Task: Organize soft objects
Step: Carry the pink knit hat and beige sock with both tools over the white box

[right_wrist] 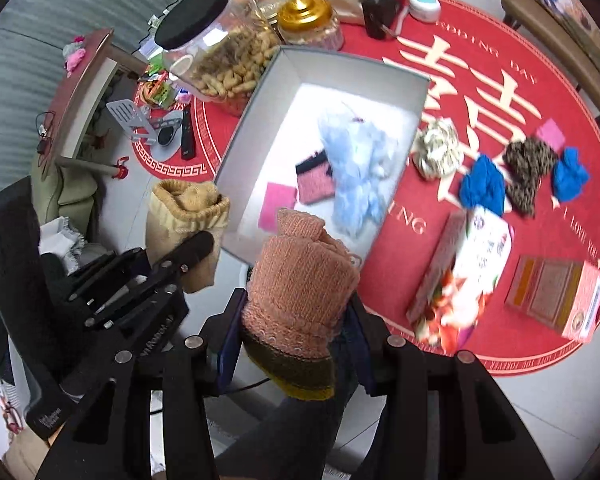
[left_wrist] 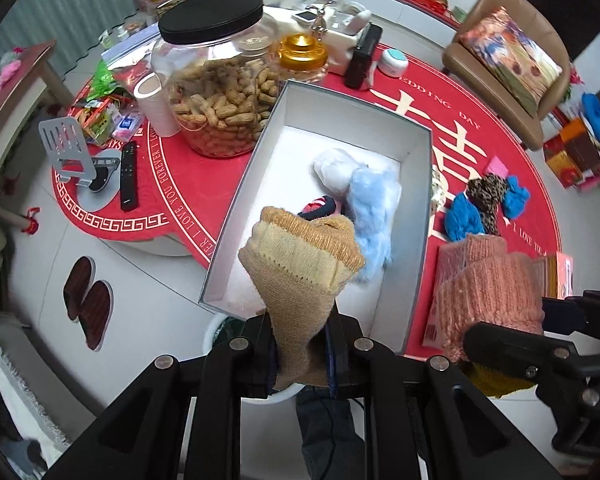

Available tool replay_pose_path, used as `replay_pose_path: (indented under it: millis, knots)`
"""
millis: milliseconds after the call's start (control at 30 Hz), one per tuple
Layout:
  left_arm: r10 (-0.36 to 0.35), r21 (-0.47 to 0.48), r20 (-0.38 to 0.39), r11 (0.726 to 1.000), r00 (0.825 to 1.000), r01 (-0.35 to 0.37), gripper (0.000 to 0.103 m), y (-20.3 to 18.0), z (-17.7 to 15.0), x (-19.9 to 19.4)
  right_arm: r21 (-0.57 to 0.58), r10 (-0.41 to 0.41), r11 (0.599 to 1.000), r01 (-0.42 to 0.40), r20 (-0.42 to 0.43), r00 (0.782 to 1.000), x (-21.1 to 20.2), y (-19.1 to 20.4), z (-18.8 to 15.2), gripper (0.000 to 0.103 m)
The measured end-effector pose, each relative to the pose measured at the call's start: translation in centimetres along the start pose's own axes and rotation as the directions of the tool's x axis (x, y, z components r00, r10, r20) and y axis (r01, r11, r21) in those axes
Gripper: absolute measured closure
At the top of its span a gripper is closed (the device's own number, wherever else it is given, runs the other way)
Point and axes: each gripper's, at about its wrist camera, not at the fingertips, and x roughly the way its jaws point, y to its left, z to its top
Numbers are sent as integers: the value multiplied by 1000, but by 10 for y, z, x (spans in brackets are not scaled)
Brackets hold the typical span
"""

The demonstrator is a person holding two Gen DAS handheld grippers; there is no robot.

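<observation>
My left gripper [left_wrist: 300, 354] is shut on a tan knitted sock [left_wrist: 304, 256] and holds it over the near end of the open grey box [left_wrist: 240, 200]. My right gripper [right_wrist: 296, 320] is shut on a pink knitted sock [right_wrist: 300, 280], held just off the box's near right corner [right_wrist: 364, 260]. The box holds a fluffy light-blue item [left_wrist: 370, 216], a white soft item [left_wrist: 336, 168] and a pink-and-navy sock [right_wrist: 314, 178]. The pink sock also shows in the left wrist view [left_wrist: 488, 296], the tan one in the right wrist view [right_wrist: 184, 220].
On the red cloth [right_wrist: 480, 80] right of the box lie two blue soft items [right_wrist: 482, 186], a leopard-print item [right_wrist: 526, 172], a cream scrunchie [right_wrist: 438, 152] and cartons [right_wrist: 556, 300]. A peanut jar [left_wrist: 220, 80], a gold-lidded jar [left_wrist: 302, 54] and a remote [left_wrist: 128, 176] stand left and behind.
</observation>
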Motion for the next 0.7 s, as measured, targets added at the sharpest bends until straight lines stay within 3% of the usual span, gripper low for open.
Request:
replay_pose_path:
  millis: [700]
  knots:
    - [48, -13, -75, 999, 996, -49, 84, 11, 15, 34, 36, -25, 999, 27, -32, 999, 26, -5, 30, 53]
